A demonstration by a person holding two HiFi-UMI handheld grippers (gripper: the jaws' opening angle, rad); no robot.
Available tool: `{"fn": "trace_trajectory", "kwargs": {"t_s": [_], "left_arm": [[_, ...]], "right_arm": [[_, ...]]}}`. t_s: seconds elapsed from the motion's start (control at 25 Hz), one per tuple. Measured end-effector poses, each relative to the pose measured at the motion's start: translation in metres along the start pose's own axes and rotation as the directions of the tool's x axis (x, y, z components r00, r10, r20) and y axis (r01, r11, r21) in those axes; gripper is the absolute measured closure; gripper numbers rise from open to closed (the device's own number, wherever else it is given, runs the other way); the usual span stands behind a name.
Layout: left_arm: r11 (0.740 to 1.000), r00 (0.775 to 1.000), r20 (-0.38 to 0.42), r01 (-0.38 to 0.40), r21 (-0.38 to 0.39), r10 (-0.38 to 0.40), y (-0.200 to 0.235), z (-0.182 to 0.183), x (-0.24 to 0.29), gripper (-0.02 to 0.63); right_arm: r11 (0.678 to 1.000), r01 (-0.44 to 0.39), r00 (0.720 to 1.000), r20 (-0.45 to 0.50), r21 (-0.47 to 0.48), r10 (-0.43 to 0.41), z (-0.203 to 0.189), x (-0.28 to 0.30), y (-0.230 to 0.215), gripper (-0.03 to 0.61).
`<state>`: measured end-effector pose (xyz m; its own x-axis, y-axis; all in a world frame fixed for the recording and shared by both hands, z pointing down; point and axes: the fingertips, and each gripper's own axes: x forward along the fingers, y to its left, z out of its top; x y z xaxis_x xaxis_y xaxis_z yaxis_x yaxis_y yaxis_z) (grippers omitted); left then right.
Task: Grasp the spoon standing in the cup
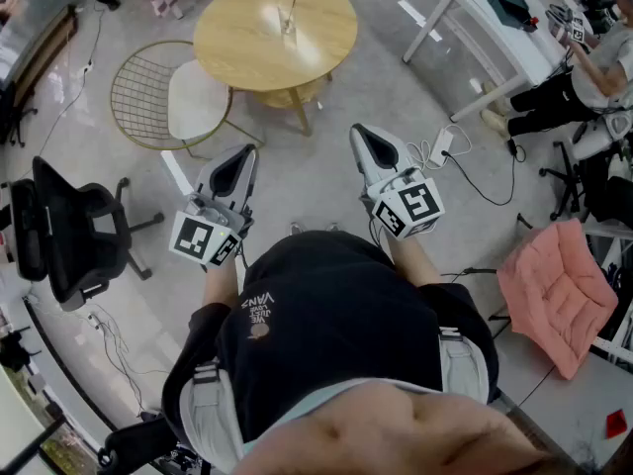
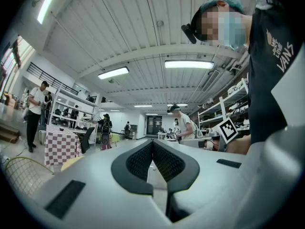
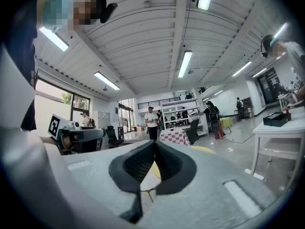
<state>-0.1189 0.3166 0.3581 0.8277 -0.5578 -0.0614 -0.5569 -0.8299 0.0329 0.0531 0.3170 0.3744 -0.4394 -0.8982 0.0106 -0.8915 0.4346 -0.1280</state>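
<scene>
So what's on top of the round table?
Just a cup with a spoon standing in it. The spoon's lower end sits inside the cup and cannot be made out.

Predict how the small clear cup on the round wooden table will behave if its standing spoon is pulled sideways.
The small clear cup looks narrow-based, so it would probably tip easily. It appears see-through, perhaps glass, so possibly fragile. The thin spoon standing in it could lever it over on the smooth round wooden table.
</scene>
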Motion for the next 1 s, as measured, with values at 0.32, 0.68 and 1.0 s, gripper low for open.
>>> {"fn": "trace_trajectory", "kwargs": {"t_s": [0.32,0.68,1.0], "left_arm": [[1.0,1.0,-0.003,0.019,0.005,-0.019,0.018,-0.001,-0.006,0.618],[0.999,0.999,-0.011,0.049,-0.007,-0.049,0.045,-0.009,-0.016,0.618],[0.999,0.999,-0.031,0.028,-0.033,-0.029,0.065,-0.021,0.004,0.618]], "right_arm": [[1.0,0.001,1.0,0.02,0.009,-0.001,0.001,0.021,0.014,0.58],[0.998,0.053,0.998,0.036,0.013,-0.054,-0.005,0.041,0.024,0.58],[0.997,0.07,0.998,-0.004,0.022,-0.07,-0.013,0.058,-0.002,0.58]]}}
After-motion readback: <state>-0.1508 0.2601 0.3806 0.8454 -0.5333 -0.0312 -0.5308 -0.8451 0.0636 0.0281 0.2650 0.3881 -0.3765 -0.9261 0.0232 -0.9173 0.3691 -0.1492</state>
